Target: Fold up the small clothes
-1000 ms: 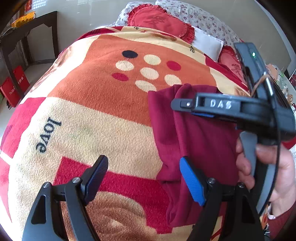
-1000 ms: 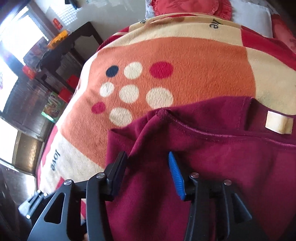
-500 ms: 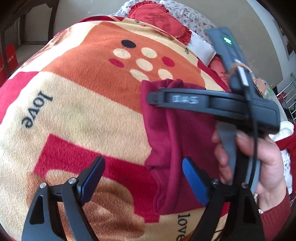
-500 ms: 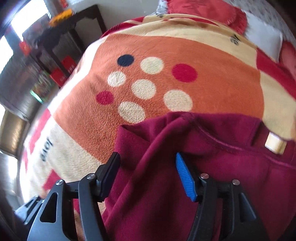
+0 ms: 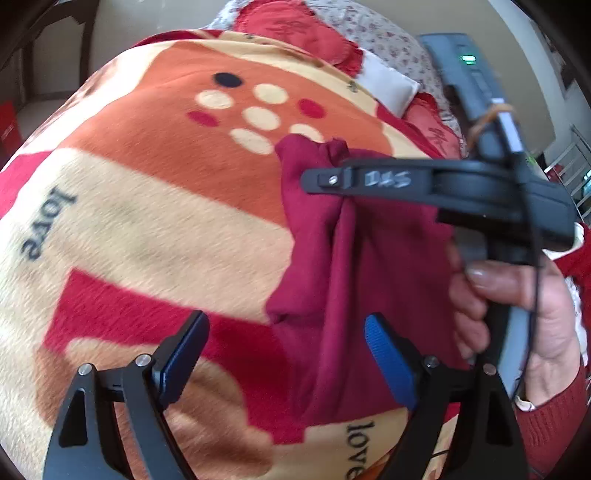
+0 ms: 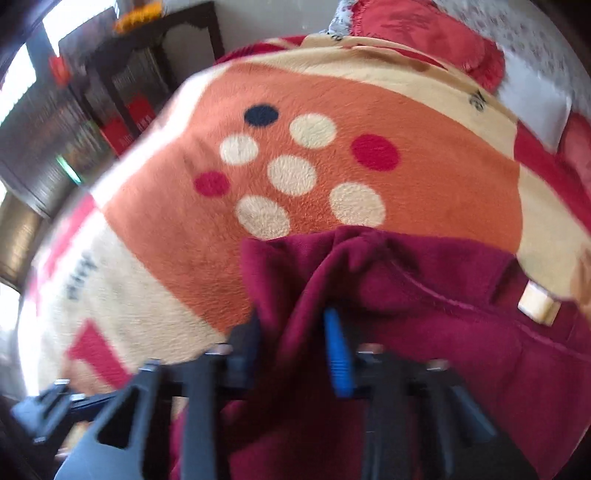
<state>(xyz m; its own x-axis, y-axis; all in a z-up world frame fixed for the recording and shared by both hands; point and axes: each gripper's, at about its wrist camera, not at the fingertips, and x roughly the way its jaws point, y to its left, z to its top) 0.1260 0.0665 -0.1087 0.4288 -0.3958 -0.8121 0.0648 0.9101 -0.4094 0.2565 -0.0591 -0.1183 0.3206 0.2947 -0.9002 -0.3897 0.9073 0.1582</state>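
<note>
A dark red fleece garment (image 5: 343, 258) lies on a patterned blanket (image 5: 166, 206). In the right wrist view the garment (image 6: 424, 332) fills the lower right, with a cream label (image 6: 537, 304) on it. My right gripper (image 6: 293, 343) is shut on a bunched fold of the garment's left edge and lifts it. In the left wrist view the right gripper's finger (image 5: 373, 181) crosses above the cloth, held by a hand (image 5: 517, 306). My left gripper (image 5: 284, 354) is open and empty, just above the garment's lower left edge.
The blanket covers a bed, with red cushions (image 5: 291, 29) and a floral pillow (image 5: 369, 40) at the far end. A dark wooden table (image 6: 147, 62) and shelves stand beyond the bed's left side.
My right gripper has closed on the garment's edge and gathered the cloth into a raised fold. The left gripper stays open and has shifted slightly toward the garment.
</note>
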